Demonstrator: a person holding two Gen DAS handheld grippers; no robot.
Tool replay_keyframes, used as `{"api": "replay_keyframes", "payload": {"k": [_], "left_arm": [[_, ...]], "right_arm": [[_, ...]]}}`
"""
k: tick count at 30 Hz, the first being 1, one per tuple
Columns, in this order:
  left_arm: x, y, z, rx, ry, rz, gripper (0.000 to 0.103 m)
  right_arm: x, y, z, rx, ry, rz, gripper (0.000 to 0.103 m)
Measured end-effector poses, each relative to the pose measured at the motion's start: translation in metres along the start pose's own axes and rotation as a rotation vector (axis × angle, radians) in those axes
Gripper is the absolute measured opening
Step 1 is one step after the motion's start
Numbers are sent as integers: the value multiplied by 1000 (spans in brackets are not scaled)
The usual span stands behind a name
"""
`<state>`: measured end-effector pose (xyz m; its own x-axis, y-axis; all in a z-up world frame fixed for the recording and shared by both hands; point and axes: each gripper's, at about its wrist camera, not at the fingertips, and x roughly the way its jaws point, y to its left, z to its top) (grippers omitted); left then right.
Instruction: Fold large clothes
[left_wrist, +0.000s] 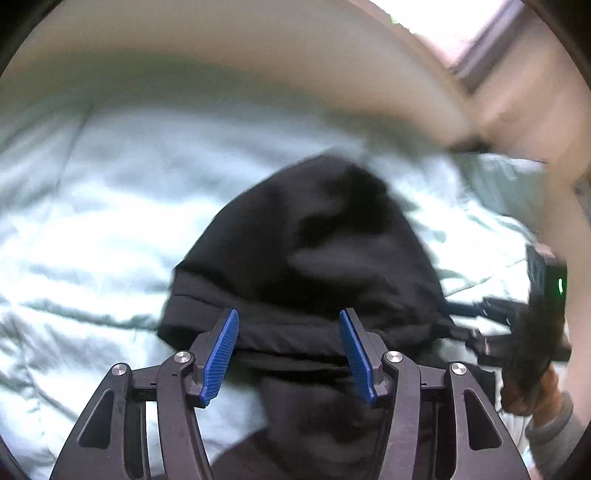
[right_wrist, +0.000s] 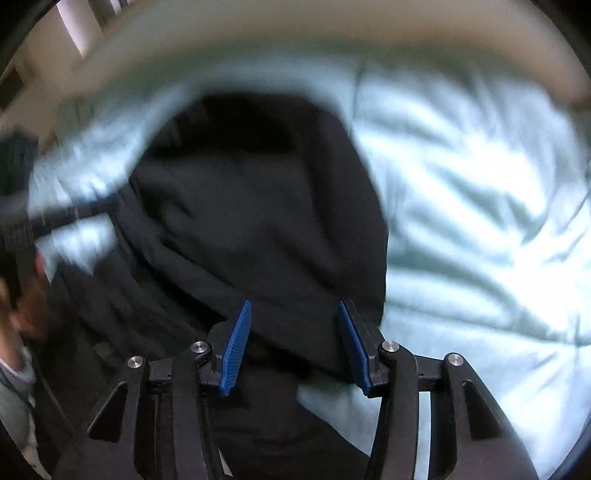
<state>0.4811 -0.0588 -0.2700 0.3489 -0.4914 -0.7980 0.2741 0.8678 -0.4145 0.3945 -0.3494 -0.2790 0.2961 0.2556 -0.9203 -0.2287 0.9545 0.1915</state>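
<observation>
Two grippers, left gripper (left_wrist: 289, 356) and right gripper (right_wrist: 294, 345), hover with fingers spread apart, gripping nothing, over a black garment (left_wrist: 314, 243) bunched on the pale green bed (left_wrist: 92, 221); its long axis runs straight ahead of both.

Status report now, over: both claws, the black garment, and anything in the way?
Left claw open, right claw open, neither gripping. Black garment bunched on pale green bedding, beneath both claws. Views blurred; no obstruction seen.
</observation>
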Motion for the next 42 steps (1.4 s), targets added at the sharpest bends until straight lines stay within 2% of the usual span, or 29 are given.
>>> {"api": "replay_keyframes", "payload": {"k": [2,4,7,8,9,10,11,14,16,18,19,22,23,24,26,27,28,31,36,42], "left_arm": [[23,10,-2,-21,65,-9,58],[14,3,-1,27,61,0,58],[-32,-3,4,120,-20,-69,58],[-48,-3,8,152,-47,-72,58],[-58,-1,13,177,-59,-66,62],[-64,3,21,195,-61,-58,72],[-67,10,29,200,-56,-57,76],[-52,31,56,190,-9,-101,77],[-31,46,72,125,53,-160,77],[-6,57,81,63,137,-250,77],[4,59,83,51,161,-281,77],[32,55,78,61,224,-348,77],[39,51,75,72,244,-363,77],[44,47,73,85,250,-358,77],[45,35,67,138,231,-321,63],[42,30,64,166,226,-308,49],[33,27,60,200,213,-293,41],[-4,12,48,272,152,-269,29],[-94,-27,8,402,48,-250,27],[-173,-59,-60,467,21,-230,27]], "right_arm": [[13,-11,-3,62,19,59,51],[7,-11,2,75,10,91,52],[-27,-21,7,22,-67,134,52],[-41,-27,8,4,-97,153,58],[-48,-33,9,-5,-111,165,62],[-54,-39,8,-8,-125,172,62],[-56,-49,15,-5,-133,185,62],[-38,-84,31,59,-96,237,63],[-24,-87,42,80,-78,289,62],[-4,-79,60,94,-55,338,62],[2,-73,75,93,-42,366,62],[21,-75,83,96,-10,393,64],[21,-78,84,91,-5,382,59],[23,-78,84,75,-3,381,38],[16,-71,85,16,-7,360,29],[10,-64,85,-18,-15,340,21],[3,-57,84,-47,-28,326,20],[-38,-37,71,-122,-93,297,18],[-121,14,29,-265,-194,220,17],[-199,73,-36,-353,-278,122,17]]}}
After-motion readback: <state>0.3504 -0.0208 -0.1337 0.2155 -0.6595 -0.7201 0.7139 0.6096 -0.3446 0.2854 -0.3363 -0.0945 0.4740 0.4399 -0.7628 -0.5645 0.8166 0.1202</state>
